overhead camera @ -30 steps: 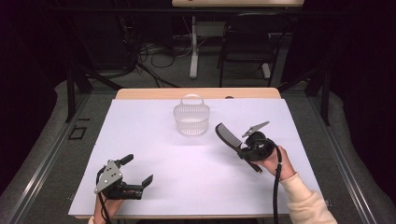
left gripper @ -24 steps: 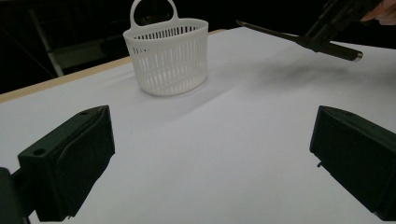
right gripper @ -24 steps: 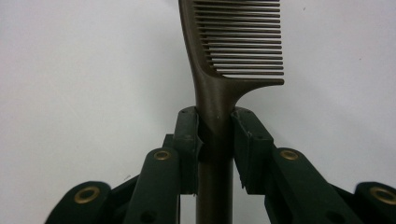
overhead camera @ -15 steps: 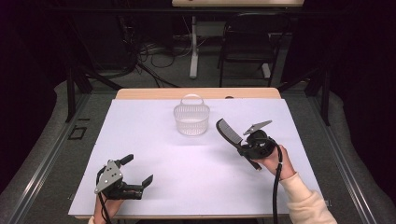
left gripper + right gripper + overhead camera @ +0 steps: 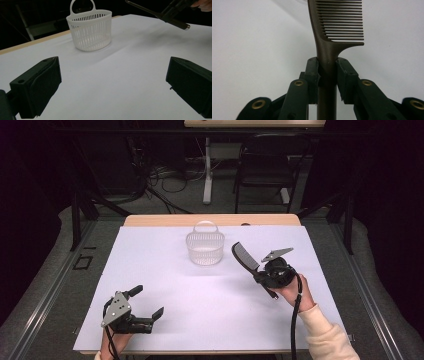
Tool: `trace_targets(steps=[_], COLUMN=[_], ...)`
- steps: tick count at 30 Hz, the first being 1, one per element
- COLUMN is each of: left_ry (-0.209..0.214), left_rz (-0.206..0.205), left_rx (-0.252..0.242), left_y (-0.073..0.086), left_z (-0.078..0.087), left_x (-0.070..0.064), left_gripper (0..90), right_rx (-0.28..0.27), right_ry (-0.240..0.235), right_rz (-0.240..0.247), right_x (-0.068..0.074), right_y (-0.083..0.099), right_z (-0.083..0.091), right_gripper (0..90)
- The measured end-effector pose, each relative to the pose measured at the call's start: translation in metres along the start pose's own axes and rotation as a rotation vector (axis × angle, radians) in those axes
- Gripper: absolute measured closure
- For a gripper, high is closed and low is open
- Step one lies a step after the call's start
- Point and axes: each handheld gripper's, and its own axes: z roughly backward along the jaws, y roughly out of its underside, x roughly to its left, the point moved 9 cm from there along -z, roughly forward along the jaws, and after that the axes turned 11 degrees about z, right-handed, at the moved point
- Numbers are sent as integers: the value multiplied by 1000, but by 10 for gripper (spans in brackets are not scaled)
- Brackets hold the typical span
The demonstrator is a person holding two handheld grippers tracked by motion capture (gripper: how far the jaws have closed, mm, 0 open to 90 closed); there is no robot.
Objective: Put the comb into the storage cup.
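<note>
We see the right gripper (image 5: 260,275) with its fingers (image 5: 312,72) clamped on the comb (image 5: 244,256) handle, lifted over the bench (image 5: 150,265), near the white basket (image 5: 205,247); left gripper (image 5: 147,302) fingers wide apart, holding nothing.

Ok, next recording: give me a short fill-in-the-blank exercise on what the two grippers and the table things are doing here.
1. The right gripper has its jaws shut on the handle of a dark plastic ____.
2. The left gripper is low over the white sheet with its jaws ____ and nothing between them.
3. The white slatted plastic basket stands ____ on the sheet, handle up.
4. The comb's toothed end points toward the ____.

Missing words: comb; open; upright; basket
</note>
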Motion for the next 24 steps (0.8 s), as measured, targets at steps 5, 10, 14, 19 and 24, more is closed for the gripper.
trace_targets(steps=[5,10,14,19,24], left_ry=[1,1,0,1,0], left_rz=[-3,-1,-1,-4,-4], left_rx=[1,1,1,7,6], left_y=[0,0,0,1,1], left_z=[-1,0,0,-1,-1], left_x=[-1,-1,-1,-1,-1], left_gripper=[0,0,0,0,0], right_rx=[-15,-37,-49,-58,-81], right_ry=[8,18,26,23,31], right_rz=[-6,-6,-3,-6,-4], right_x=[-1,-2,-2,-2,-3], right_y=[-3,-6,-8,-10,-15], right_z=[3,5,4,4,2], right_gripper=[727,727,727,727,727])
